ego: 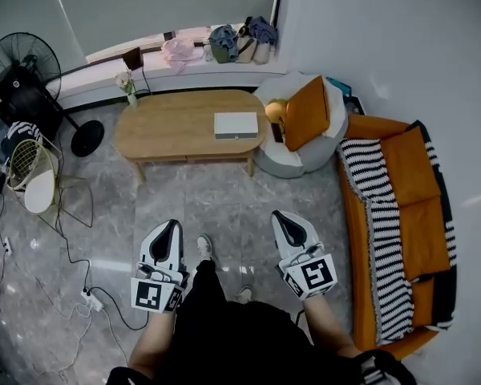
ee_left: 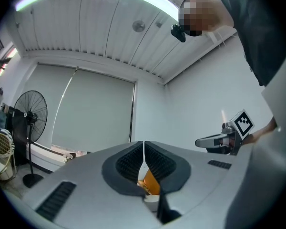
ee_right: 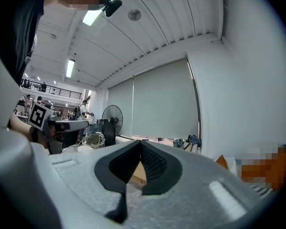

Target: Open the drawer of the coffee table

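The oval wooden coffee table (ego: 176,127) stands across the grey floor ahead of me, with a white box (ego: 236,124) on its right half. I cannot make out a drawer front along its near edge from here. Both grippers hang well short of the table, over the floor by my feet. My left gripper (ego: 171,224) is shut and empty; in the left gripper view (ee_left: 143,143) its pads meet at the tip. My right gripper (ego: 278,215) is also shut on nothing, and a sliver of the tabletop shows below its closed jaws in the right gripper view (ee_right: 141,141).
A round white ottoman (ego: 284,163) with an orange cushion (ego: 306,112) sits right of the table. An orange sofa (ego: 405,175) with a striped throw lines the right wall. A black standing fan (ego: 20,62), a small white fan (ego: 26,167) and floor cables with a power strip (ego: 91,299) are at the left.
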### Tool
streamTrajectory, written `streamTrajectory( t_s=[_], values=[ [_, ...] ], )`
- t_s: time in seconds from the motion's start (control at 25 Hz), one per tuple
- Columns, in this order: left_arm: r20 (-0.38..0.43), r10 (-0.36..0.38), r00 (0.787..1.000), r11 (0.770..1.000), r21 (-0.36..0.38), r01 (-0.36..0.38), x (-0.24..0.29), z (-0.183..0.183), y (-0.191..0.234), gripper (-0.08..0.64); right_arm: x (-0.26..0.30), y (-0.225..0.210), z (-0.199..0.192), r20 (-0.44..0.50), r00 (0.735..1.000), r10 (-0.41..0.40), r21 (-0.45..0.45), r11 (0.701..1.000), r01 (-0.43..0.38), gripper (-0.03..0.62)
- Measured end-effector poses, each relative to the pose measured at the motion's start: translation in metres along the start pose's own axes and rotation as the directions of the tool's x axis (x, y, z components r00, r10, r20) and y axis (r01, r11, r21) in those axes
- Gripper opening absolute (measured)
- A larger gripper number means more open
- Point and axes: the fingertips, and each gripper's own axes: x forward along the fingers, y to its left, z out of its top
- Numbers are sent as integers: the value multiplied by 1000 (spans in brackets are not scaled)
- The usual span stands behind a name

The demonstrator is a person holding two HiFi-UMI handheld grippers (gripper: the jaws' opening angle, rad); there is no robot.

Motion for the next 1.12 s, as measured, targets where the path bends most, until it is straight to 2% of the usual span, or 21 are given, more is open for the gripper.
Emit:
streamTrajectory(
  t_s=[0.2, 0.28, 0.48, 0.6, 0.8, 0.96, 1.12],
  values=[
    [-6, -20, 1000, 998, -68, 19, 52, -24, 53, 15, 63, -23, -4, -33, 999, -27, -3, 1000, 27, 2],
    [-31, -24, 999, 997, -68, 22, 79, -33, 79, 15, 95, -36, -2, -49, 998, -36, 9, 999, 37, 2],
    [-16, -85, 996, 993, -83, 83, 159, -32, 140, 15, 188, -61, 20, -65, 997, -51, -5, 999, 51, 2],
    [-17, -124, 992, 987, -108, 121, 187, -29, 164, 15, 225, -68, 30, -64, 995, -78, 10, 997, 79, 2],
    [-38, -178, 983, 976, -132, 171, 223, -39, 182, 15, 259, -80, 30, -85, 991, -104, 7, 994, 105, 2],
    [-54, -218, 974, 966, -155, 207, 245, -49, 171, 15, 265, -97, 16, -126, 986, -109, 28, 993, 113, 2],
    [-72, -221, 973, 965, -157, 208, 264, -59, 156, 15, 274, -119, 8, -124, 989, -79, 48, 995, 86, 2]
  ],
)
